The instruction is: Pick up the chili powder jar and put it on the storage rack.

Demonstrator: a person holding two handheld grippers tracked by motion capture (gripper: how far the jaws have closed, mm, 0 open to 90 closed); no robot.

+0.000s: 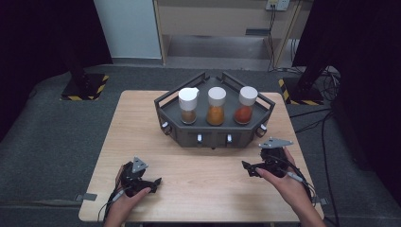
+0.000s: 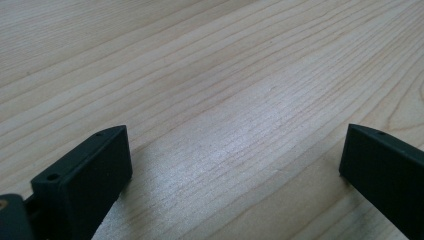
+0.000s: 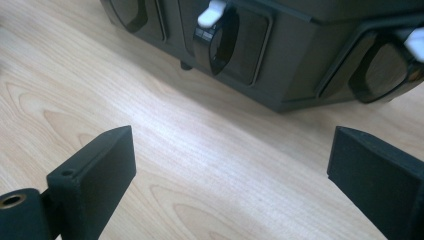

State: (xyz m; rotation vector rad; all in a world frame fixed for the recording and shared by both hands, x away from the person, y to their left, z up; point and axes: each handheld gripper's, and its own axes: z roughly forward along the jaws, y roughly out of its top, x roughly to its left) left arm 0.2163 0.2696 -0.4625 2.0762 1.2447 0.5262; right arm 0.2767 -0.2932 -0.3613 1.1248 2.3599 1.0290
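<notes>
- The left gripper (image 1: 152, 182) sat near the front left corner of the tabletop (image 1: 203, 189), held in the person's left hand (image 1: 126, 201). Its two black jaws were wide apart, with nothing between them but bare wood.
- In the left gripper view, the jaws stood low over the light wood of the tabletop (image 2: 210, 90).
- The right gripper (image 1: 247, 168) sat near the front right corner of the tabletop, held in the person's right hand (image 1: 283, 184). Its jaws were wide apart too, and held nothing.
- A grey three-cornered plate (image 1: 275, 142) sat on top of the right gripper.
- A dark rack (image 1: 215, 135) stood by the back edge of the tabletop, in the middle. It had low rails around its top and small white tabs along its front.
- Three jars with white caps stood in a row on the rack. The left jar (image 1: 188, 106) held brown stuff, the middle jar (image 1: 216, 106) held orange stuff, and the right jar (image 1: 245, 105) held red stuff.
- The jars were near each other but not touching.
- In the right gripper view, the front of the rack (image 3: 295, 60) was close ahead of the jaws, with a white tab (image 3: 212, 13) at one of its dark openings.
- Both grippers were well apart from each other.
</notes>
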